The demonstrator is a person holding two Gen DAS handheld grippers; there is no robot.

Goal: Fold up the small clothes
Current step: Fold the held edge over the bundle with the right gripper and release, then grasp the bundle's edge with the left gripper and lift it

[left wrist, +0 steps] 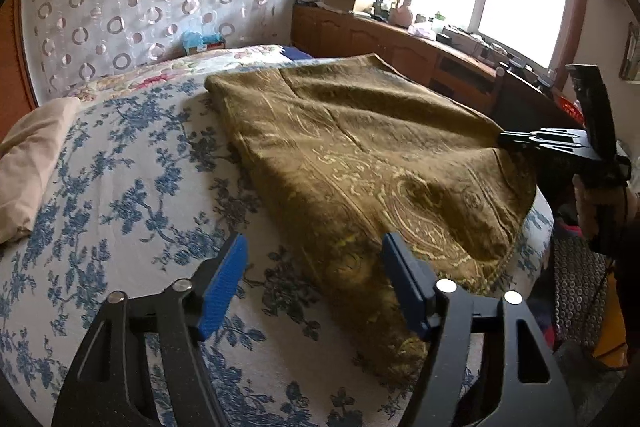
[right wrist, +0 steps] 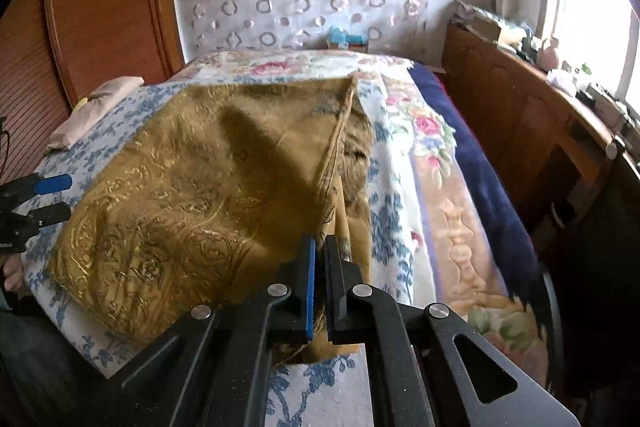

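An olive-gold patterned cloth (left wrist: 360, 147) lies spread on the bed; it also fills the middle of the right wrist view (right wrist: 200, 187). My left gripper (left wrist: 312, 251) is open, its blue pads (left wrist: 224, 287) hovering over the bedspread at the cloth's near edge, empty. It also shows open at the left edge of the right wrist view (right wrist: 52, 199). My right gripper (right wrist: 318, 247) is shut on the cloth's edge and lifts that side so a fold line runs up from the jaws. In the left wrist view it (left wrist: 508, 139) pinches the cloth's right corner.
The bed has a blue-floral white bedspread (left wrist: 120, 187), a floral quilt and navy blanket (right wrist: 480, 187) beside it. A beige pillow (left wrist: 28, 163) lies at the left. A wooden cabinet with clutter (left wrist: 400, 35) runs under the window. A wooden wardrobe (right wrist: 100, 7) stands left.
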